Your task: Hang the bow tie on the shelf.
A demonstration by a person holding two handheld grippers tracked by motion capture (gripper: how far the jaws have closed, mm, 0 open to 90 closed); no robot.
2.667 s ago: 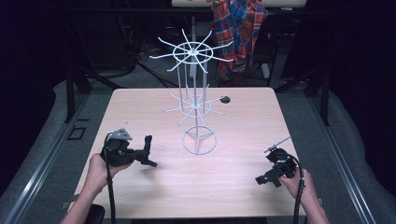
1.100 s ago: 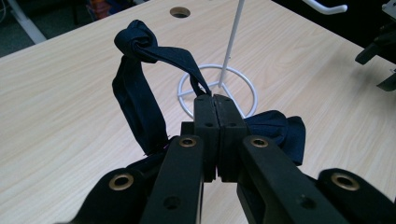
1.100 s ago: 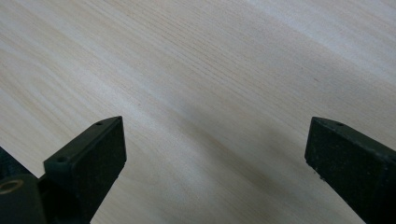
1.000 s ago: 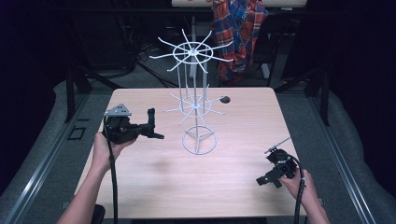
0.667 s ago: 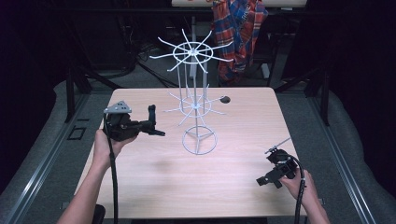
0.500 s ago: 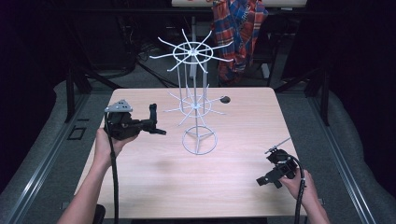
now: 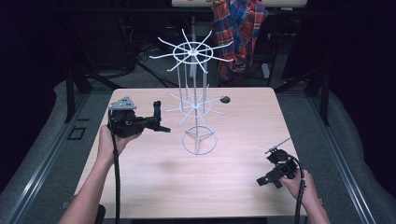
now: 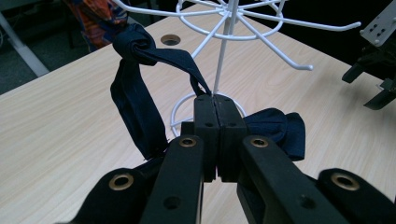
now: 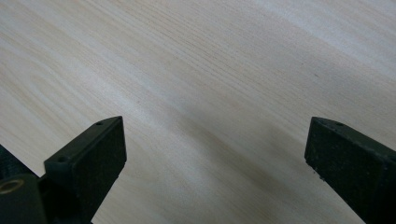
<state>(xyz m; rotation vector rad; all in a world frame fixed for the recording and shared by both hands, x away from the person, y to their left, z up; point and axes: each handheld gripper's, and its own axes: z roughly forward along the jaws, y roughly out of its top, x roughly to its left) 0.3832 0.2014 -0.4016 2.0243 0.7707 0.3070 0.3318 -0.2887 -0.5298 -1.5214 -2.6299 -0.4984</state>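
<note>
Between the two black jaws at the bottom centre of the left gripper view, I have my left gripper [image 8: 215, 100] pinched hard together on a thin tail of the dark navy fabric strip [image 8: 135, 93], which loops up to a knot at the upper left of that frame and bunches again to the right, behind the jaws. From the high view the same left gripper [image 7: 159, 116] sits left of centre, just beside the white wire spinning display rack [image 7: 198, 105] with its radiating hooks, above the pale wood-grain table [image 7: 154, 182]. I judge the strip to be very light and entirely limp: it will sag, swing and twist freely, so it cannot be pushed onto a hook, only draped or threaded over one. It looks matte and not slippery, and nothing about it seems fragile. Holding the thin tail near the knot seems sensible to me, since the loop hangs open beneath it; a grip on the bulky bunch would be less sure. At the lower right of the high view my right gripper [image 7: 275, 173] rests low over the table, well apart from the rack, and the right gripper view shows its jaws spread wide with bare wood between them.
</note>
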